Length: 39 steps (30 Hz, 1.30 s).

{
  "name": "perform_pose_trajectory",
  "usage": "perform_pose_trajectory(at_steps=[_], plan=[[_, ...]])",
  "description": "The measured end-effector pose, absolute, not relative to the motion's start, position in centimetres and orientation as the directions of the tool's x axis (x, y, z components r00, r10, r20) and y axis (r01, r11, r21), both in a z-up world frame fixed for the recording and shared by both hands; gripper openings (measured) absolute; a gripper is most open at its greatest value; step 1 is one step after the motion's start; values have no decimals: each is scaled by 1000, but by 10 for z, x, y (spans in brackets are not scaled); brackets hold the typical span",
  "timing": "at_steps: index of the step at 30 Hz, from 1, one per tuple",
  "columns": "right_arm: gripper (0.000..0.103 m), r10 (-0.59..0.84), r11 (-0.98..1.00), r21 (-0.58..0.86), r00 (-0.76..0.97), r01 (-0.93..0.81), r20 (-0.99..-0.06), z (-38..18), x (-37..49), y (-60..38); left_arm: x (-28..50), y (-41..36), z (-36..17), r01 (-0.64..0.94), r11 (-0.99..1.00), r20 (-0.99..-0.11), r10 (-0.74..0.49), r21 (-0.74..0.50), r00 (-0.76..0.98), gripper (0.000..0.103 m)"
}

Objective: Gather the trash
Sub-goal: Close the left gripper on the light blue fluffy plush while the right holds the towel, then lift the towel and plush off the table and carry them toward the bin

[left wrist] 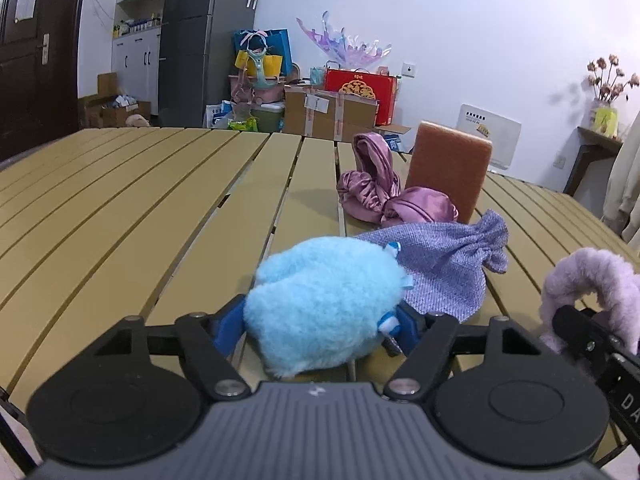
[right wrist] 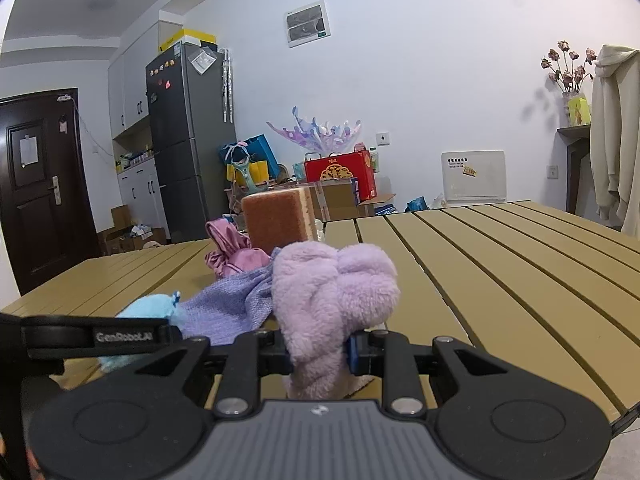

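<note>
1. Because the blue plush toy (left wrist: 328, 304) is soft, light and squashy, it should take a squeeze across its middle; it lies on the slatted table (left wrist: 120, 208), just before the lilac drawstring pouch (left wrist: 444, 264).
2. The left gripper (left wrist: 320, 326) has its blue pads against the toy's two sides, jaws half closed.
3. Right of the pouch, the right gripper (right wrist: 318, 350) pinches a fluffy lilac plush piece (right wrist: 332, 288), nearly closed.
4. The pouch lies flat, cinched; contents unseen.
</note>
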State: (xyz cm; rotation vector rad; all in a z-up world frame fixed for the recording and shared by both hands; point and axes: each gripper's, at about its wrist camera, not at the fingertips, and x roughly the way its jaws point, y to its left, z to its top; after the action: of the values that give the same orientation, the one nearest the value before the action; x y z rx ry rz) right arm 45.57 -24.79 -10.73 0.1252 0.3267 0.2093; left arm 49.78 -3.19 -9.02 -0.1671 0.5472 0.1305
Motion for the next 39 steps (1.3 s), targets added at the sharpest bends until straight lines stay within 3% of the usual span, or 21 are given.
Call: perform_pose_trajectory(at_steps=[20,39], plan=[[23,252,966,136,925,-221,-283,-102,442,-241,454,-32,-64,-193,981,-391,172,-16,904,72],[23,283,959,67,922,-275,-266,-79,373,-236,378,-26,-37,-135,991,-308,134,19,942,72]])
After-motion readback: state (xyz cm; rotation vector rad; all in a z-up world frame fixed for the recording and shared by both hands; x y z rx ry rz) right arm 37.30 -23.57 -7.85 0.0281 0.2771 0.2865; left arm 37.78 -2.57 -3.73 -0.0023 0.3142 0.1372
